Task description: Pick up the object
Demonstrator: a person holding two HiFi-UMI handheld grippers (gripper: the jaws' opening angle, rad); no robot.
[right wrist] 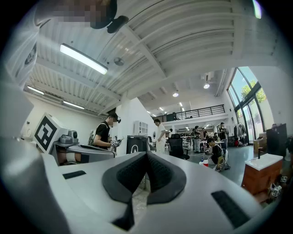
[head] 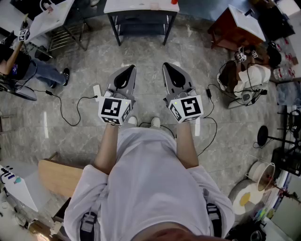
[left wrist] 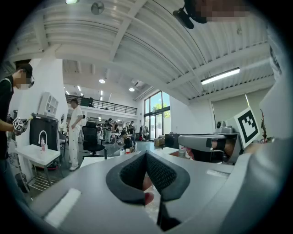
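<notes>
I hold both grippers side by side at waist height over a grey marble floor, pointing forward. The left gripper (head: 125,71) has its jaws together with nothing between them; in the left gripper view its jaws (left wrist: 146,157) meet at the tips. The right gripper (head: 170,67) is likewise shut and empty, its jaws (right wrist: 146,157) closed in the right gripper view. Each carries a marker cube near my hands. No object to pick up lies between or just ahead of the jaws. My shoes show below the cubes.
A dark-framed table (head: 141,8) stands straight ahead and a white table (head: 52,15) at the far left. A person (head: 26,66) sits at the left. A brown cabinet (head: 233,29) and piled gear (head: 244,80) are at the right. Cables (head: 70,113) cross the floor.
</notes>
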